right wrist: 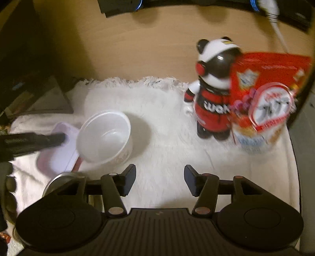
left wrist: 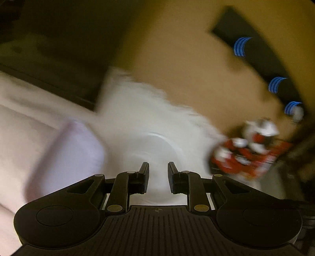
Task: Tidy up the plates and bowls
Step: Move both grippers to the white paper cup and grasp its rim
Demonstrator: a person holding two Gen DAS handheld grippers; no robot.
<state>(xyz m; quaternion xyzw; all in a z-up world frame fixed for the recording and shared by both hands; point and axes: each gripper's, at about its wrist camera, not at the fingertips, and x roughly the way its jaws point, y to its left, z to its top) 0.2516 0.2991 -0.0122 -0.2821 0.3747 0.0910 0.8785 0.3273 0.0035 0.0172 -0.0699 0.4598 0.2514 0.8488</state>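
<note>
A white bowl (right wrist: 105, 135) sits tilted on a white fluffy mat (right wrist: 169, 126), leaning on a pale lilac plate (right wrist: 57, 151). A metal bowl's rim (right wrist: 59, 180) shows at the lower left, behind my right gripper's left finger. My right gripper (right wrist: 159, 180) is open and empty, low over the mat to the right of the white bowl. The left gripper's finger (right wrist: 33, 140) reaches in from the left over the lilac plate. In the blurred left wrist view, my left gripper (left wrist: 158, 178) is open over the white bowl (left wrist: 153, 145), with the lilac plate (left wrist: 69, 155) to its left.
A panda figurine (right wrist: 213, 88) in red and black stands at the right of the mat, next to a red snack bag (right wrist: 269, 92). Both show blurred in the left wrist view (left wrist: 248, 149). Beyond the mat lies a tan tabletop (right wrist: 147, 45) with dark equipment (right wrist: 122, 6) at the back.
</note>
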